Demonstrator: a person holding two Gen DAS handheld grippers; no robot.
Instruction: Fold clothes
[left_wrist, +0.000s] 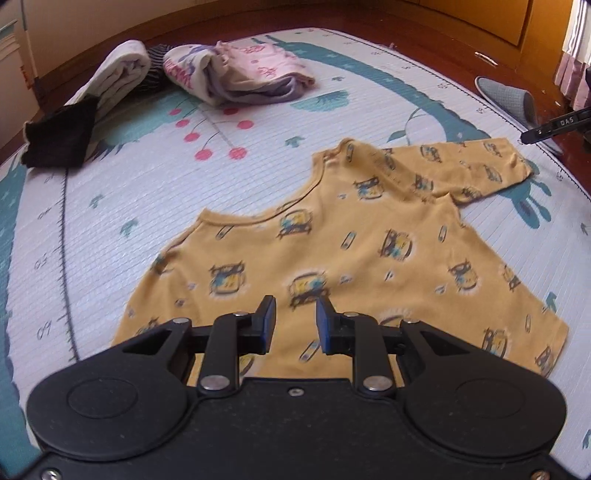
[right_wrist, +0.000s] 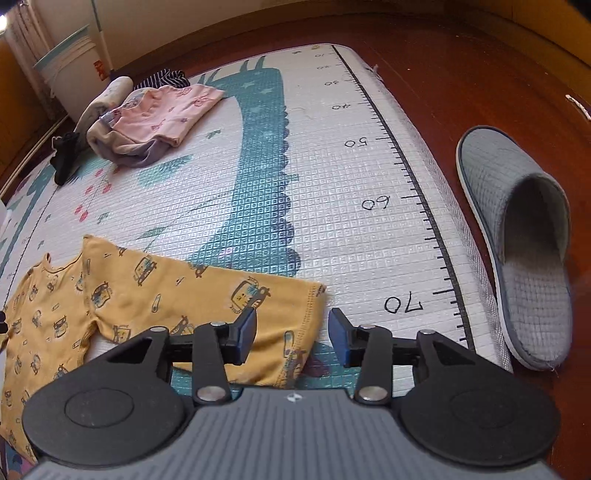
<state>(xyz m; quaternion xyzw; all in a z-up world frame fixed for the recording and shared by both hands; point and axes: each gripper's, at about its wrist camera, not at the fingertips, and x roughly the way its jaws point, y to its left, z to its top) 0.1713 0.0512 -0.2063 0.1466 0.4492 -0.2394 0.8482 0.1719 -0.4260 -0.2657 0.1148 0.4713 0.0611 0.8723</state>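
Observation:
A yellow child's shirt with a printed pattern lies spread on the play mat, one long sleeve stretched to the right. My left gripper is open and empty, hovering above the shirt's body. In the right wrist view the shirt lies at the lower left, its sleeve cuff reaching between my fingers. My right gripper is open and empty just above the cuff end. A tip of the right gripper shows at the right edge of the left wrist view.
A pile of folded clothes lies at the far side of the mat, also in the right wrist view. A black garment lies at the far left. A grey slipper sits on the wooden floor beside the mat's right edge.

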